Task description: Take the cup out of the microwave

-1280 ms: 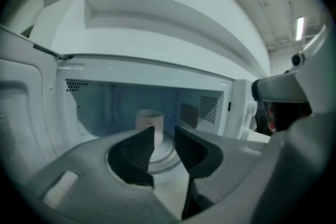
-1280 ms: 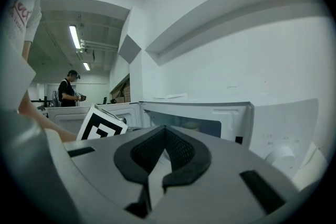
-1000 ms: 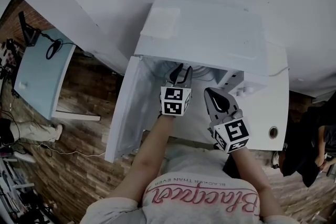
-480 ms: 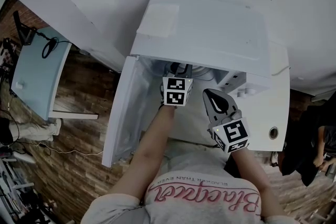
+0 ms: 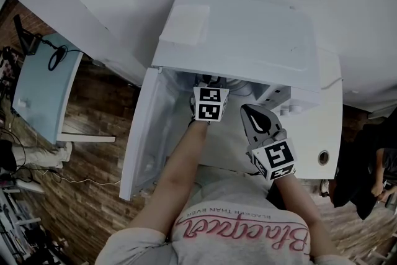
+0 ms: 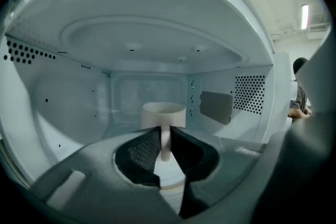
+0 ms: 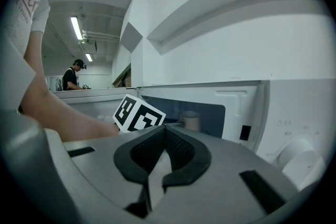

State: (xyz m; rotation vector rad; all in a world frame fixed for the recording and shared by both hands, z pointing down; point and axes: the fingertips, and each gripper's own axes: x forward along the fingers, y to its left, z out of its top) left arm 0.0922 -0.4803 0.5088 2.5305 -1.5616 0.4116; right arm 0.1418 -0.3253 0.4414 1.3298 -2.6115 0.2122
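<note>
A pale cup (image 6: 164,113) stands upright inside the open white microwave (image 5: 248,40), its handle (image 6: 165,144) turned toward me. My left gripper (image 6: 165,132) reaches into the cavity. Its jaws have just been closing and both pads now press on the handle. In the head view only the left gripper's marker cube and the backs of its jaws (image 5: 209,82) show under the microwave's top edge. My right gripper (image 5: 248,111) hovers outside, in front of the control panel, shut with nothing in it. From the right gripper view the cup (image 7: 191,119) shows through the opening.
The microwave door (image 5: 146,133) hangs open to the left. The control knob (image 7: 296,155) sits at the right of the front panel. A white counter (image 5: 322,133) carries the microwave. A pale blue table (image 5: 43,84) stands far left, and a person (image 5: 378,158) stands at right.
My left gripper has pushed deeper into the microwave; its open jaws, visible before, are now mostly hidden under the top edge. The right gripper has stayed put.
</note>
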